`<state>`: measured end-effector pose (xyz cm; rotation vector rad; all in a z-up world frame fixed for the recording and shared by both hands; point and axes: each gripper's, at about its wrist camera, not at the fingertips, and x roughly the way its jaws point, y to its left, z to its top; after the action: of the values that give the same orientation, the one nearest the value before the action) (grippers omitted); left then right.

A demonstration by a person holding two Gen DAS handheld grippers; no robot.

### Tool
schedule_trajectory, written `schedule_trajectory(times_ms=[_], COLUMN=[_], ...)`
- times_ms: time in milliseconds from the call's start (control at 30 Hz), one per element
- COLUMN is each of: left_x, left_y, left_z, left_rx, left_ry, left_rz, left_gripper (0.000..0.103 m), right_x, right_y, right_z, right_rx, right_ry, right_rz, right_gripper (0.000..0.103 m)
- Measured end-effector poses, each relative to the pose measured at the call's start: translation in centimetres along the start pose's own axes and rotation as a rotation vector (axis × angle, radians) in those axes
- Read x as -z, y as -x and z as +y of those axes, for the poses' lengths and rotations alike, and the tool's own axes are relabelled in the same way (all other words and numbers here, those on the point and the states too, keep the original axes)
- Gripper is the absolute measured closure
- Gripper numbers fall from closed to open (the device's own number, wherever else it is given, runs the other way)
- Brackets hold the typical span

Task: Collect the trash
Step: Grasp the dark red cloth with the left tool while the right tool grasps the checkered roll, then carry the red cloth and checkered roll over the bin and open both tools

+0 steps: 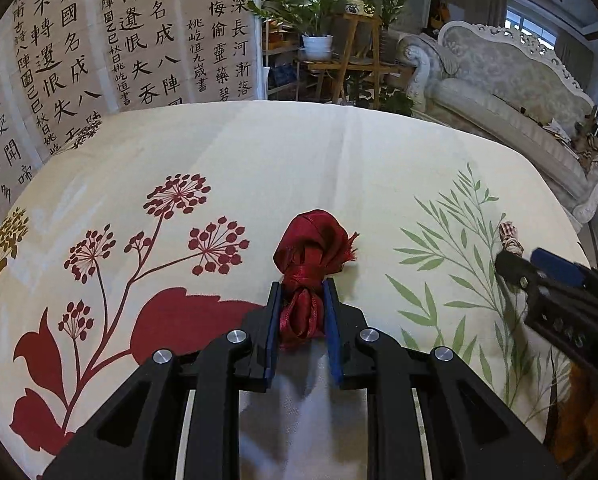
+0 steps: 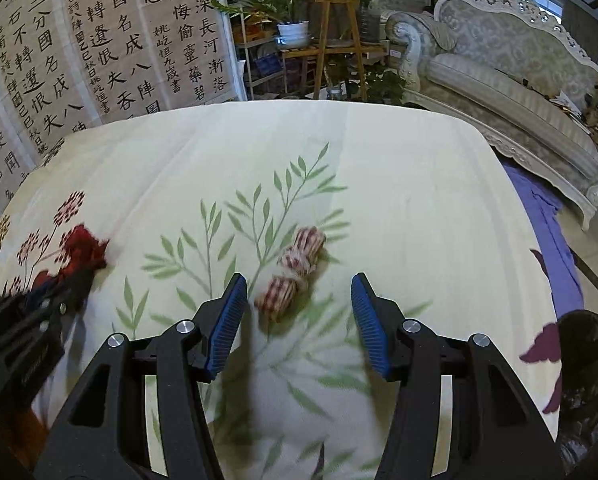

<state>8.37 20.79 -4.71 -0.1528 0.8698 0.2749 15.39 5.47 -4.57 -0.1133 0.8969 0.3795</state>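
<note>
Left gripper is clamped on a red ribbon over the tablecloth; right gripper is spread before a striped scrap (not yet picked up). No bin is seen.

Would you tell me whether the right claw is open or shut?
Open: the right claw stands wide, the striped ribbon lying loose ahead.

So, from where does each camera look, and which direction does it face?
Left wrist: sits on the left tongs, looking down over the floral tablecloth; its own fingers clamp a red ribbon; the right tongs show at the edge.
Right wrist: sits on the open right tongs, looking down at a striped cloth scrap.
Shared: tablecloth, ribbon, scrap, calligraphy wall, sofa.
</note>
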Motion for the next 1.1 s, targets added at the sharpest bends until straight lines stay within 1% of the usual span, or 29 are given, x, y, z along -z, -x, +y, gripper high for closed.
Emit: schedule_trajectory(times_ms=[33,100,133,200,300,433,700,867,1100], left_x=[0.0,0.1,0.2,0.2,0.2,0.1,0.5,1.1,2.7], left_y=[0.0,0.1,0.1,0.1,0.1,0.1,0.6,1.5,3.4], left_z=[0.1,0.1,0.1,0.0,0.1,0.1,-0.2,-0.9,-2.6], left_rx=[0.004,0.007,0.007,0.008,0.012,0.016,0.036,0.045,0.079], left_ry=[0.003,0.005,0.005,0.005,0.007,0.007,-0.006,-0.019,-0.045], left_rz=[0.000,-0.001,-0.001,-0.002,-0.002,-0.003,-0.004,-0.011,-0.021], left_gripper=[0.082,0.082,0.082,0.082,0.082,0.082,0.082,0.082,0.082], right_x=[-0.2,-0.4,-0.5,-0.4,-0.4,-0.1,2.0,3.5,5.6], right_y=[-0.2,-0.3,-0.3,-0.3,-0.3,0.0,1.6,2.8,4.8], right_z=[0.0,0.0,0.0,0.1,-0.1,-0.3,-0.4,-0.6,-1.6], right_rx=[0.004,0.013,0.019,0.024,0.031,0.021,0.009,0.005,0.010], right_ry=[-0.003,0.000,0.005,0.010,0.014,0.012,0.022,0.017,0.010], right_rz=[0.000,0.000,-0.001,-0.001,-0.001,-0.002,-0.002,-0.003,-0.011], right_gripper=[0.052,0.060,0.062,0.074,0.085,0.086,0.086,0.086,0.086])
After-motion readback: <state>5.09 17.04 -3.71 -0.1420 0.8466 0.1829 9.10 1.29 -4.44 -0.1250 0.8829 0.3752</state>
